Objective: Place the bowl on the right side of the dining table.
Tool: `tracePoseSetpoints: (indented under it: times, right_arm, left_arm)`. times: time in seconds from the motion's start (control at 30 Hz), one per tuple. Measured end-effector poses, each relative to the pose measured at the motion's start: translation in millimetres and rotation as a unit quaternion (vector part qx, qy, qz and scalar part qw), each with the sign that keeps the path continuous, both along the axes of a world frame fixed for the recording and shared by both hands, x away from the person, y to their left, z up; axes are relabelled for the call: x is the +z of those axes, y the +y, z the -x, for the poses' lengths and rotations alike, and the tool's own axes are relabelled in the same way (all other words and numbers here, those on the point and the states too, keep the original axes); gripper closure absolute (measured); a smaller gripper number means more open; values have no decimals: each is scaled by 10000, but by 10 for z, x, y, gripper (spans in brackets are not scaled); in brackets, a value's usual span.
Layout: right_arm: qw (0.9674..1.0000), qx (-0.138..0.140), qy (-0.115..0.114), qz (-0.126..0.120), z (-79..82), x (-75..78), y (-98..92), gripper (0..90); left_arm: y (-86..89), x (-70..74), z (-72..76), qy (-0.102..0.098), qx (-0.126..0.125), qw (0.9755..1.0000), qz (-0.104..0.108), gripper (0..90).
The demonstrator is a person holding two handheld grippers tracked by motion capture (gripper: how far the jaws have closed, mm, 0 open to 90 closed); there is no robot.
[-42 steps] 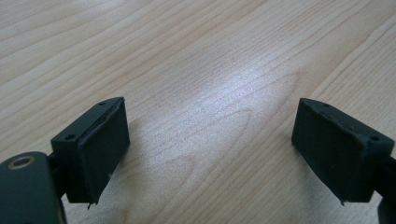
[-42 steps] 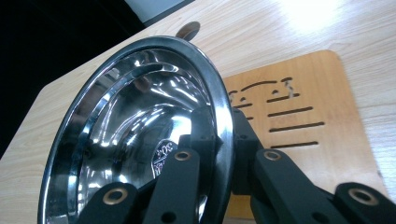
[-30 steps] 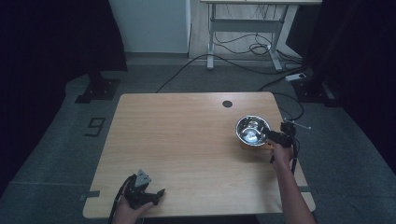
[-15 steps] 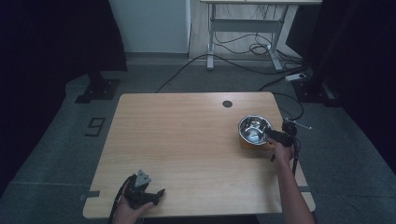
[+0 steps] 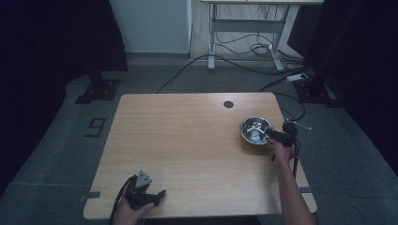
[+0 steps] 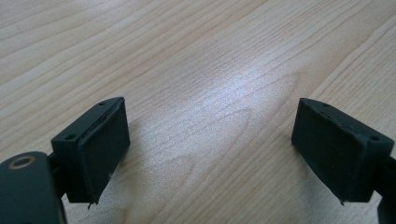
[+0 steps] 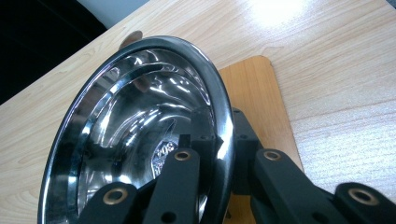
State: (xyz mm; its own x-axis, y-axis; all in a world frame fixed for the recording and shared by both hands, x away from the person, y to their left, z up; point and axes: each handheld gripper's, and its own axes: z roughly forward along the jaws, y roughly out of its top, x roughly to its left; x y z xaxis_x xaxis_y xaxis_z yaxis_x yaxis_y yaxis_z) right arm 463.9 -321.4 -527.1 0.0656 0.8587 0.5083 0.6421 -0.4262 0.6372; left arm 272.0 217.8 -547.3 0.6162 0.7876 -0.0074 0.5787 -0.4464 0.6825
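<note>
The right claw [image 7: 224, 140] is clamped on the rim of the steel bowl [image 5: 256, 129], hiding that stretch of rim. The bowl sits near the counter's [image 5: 187, 140] right edge on a small wooden board [image 7: 254, 93], opening upward, barely shifted from before. The left claw [image 6: 210, 154] rests spread apart on the counter's near-left corner.

The desk [image 5: 187, 140] lies open across its middle and left; a steel bowl [image 5: 256, 129] on a wooden board [image 5: 248, 143] blocks the right edge.
</note>
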Motion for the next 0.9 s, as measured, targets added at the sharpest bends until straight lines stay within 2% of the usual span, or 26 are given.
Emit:
tracePoseSetpoints:
  times: [0.43, 0.73, 0.8, 0.9]
  right_arm:
    - [9998, -113, 122, 56, -66, -112, 24, 838]
    - [9997, -203, 98, 55, -69, -131, 3, 831]
    - [9994, -221, 155, 228, -70, -143, 9, 816]
    - [9991, -204, 183, 328, -70, -157, 15, 812]
  left_arm:
    - [0, 0, 0, 0, -1, 10000, 0, 111]
    - [0, 0, 0, -1, 0, 10000, -2, 111]
    - [0, 0, 0, -2, 0, 10000, -3, 111]
    - [0, 0, 1, -2, 0, 10000, 0, 111]
